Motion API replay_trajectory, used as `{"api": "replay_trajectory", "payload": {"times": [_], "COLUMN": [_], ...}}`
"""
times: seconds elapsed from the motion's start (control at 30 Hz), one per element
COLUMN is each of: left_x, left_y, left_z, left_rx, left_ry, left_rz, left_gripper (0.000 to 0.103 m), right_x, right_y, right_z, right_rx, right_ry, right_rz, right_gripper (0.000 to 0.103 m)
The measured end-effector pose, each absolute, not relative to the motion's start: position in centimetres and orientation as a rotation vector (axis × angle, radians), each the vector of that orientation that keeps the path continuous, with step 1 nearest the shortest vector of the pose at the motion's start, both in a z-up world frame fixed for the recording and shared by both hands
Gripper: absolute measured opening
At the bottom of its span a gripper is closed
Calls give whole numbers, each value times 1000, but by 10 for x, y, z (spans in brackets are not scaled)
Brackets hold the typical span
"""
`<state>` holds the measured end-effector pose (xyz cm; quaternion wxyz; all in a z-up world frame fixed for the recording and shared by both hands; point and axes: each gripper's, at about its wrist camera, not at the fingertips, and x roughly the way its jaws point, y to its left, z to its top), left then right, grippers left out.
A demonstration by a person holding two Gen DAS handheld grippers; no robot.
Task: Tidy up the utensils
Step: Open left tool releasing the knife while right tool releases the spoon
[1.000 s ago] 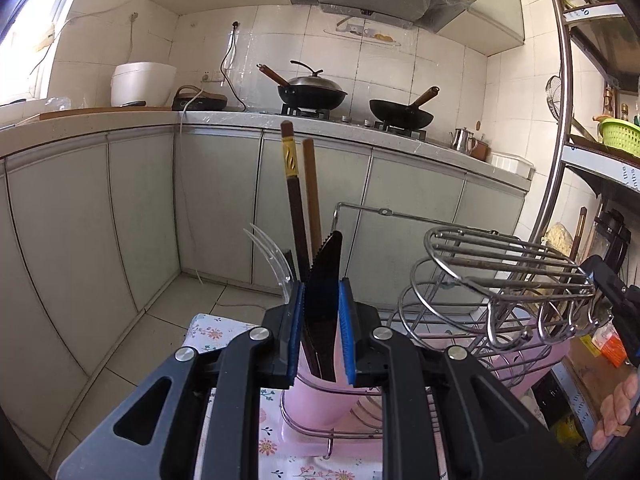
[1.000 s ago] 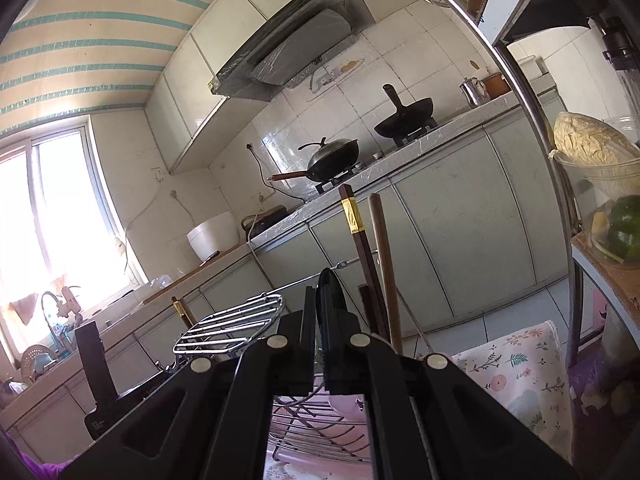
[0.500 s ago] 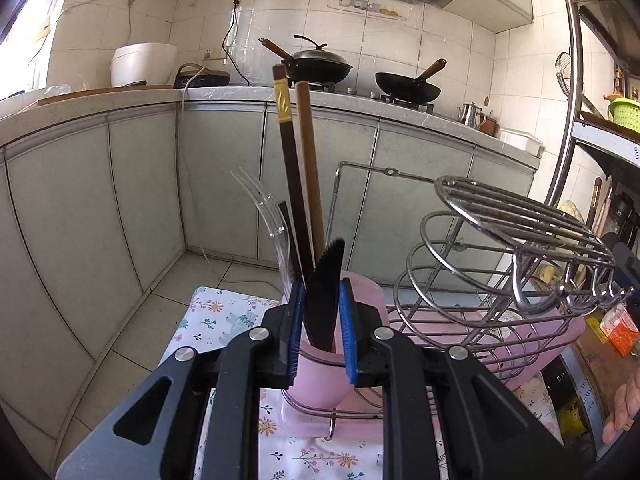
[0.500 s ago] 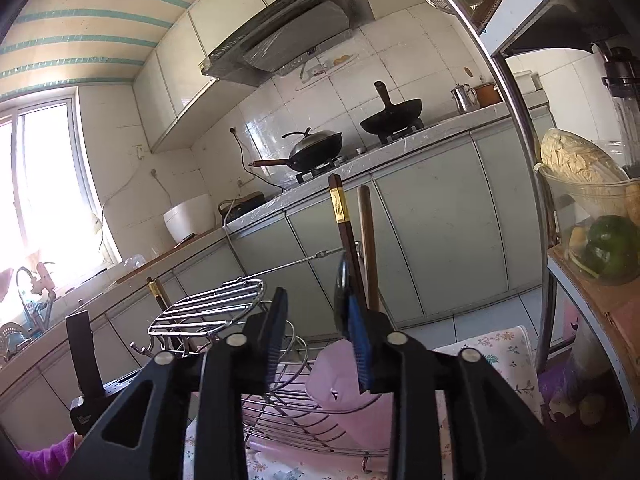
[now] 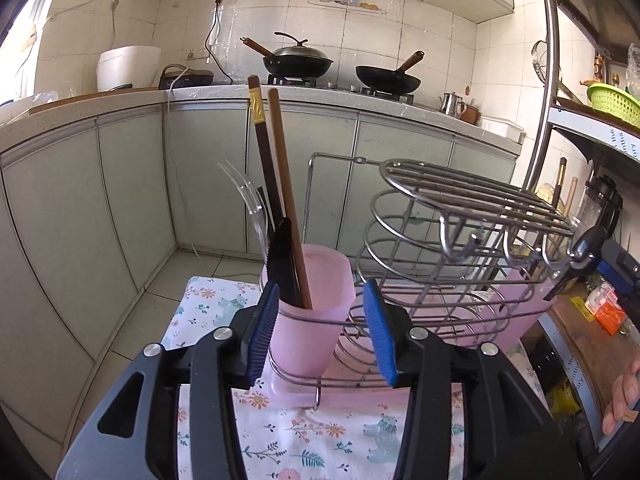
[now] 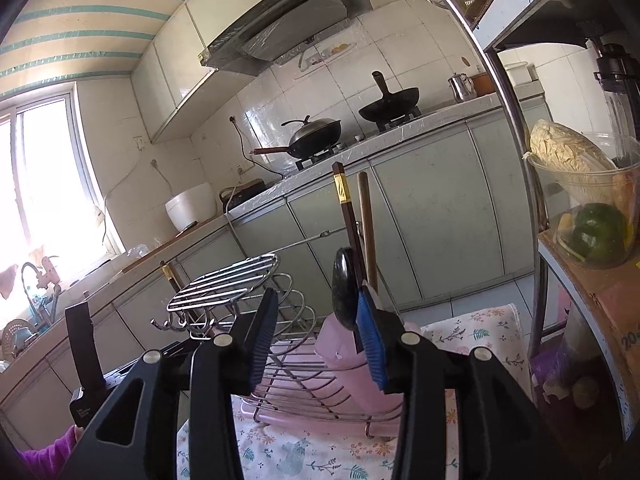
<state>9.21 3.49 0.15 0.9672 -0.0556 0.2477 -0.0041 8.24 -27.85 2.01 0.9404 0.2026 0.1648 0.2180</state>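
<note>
A pink utensil cup (image 5: pixel 310 320) hangs in the wire ring of a metal dish rack (image 5: pixel 460 248). It holds two brown chopsticks (image 5: pixel 280 184), a clear plastic fork (image 5: pixel 250 204) and a black plastic knife (image 5: pixel 284 260). My left gripper (image 5: pixel 322 336) is open, its blue pads either side of the cup. My right gripper (image 6: pixel 316 340) is open in front of the rack (image 6: pixel 248 280); a black spoon (image 6: pixel 345 288) stands against its right pad, by the cup (image 6: pixel 352 364) and chopsticks (image 6: pixel 352 216).
The rack sits on a pink tray (image 5: pixel 360 392) on a floral cloth (image 5: pixel 320 440). A metal shelf unit (image 5: pixel 592 120) stands at the right with a green basket (image 5: pixel 614 104). Grey kitchen cabinets (image 5: pixel 120 184) and a stove with woks (image 5: pixel 298 60) lie behind.
Both grippers have opened. The left let go of the black knife, which now stands in the cup. The right released the black spoon. The left view has drawn back and tilted down.
</note>
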Motion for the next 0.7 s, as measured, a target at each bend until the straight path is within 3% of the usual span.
{"api": "replay_trajectory", "payload": {"times": [0.07, 0.7], "left_x": [85, -1], "left_y": [35, 5], "left_z": [3, 20], "left_rx": [-122, -84], "left_ry": [507, 476], "left_rz": [-16, -138], "left_gripper": [49, 49], "right_x": [76, 11], "right_y": [-278, -233], "right_z": [18, -23], "right_rx": [420, 324], "right_ry": [360, 594], "right_rz": [451, 458], "right_gripper": [54, 54]}}
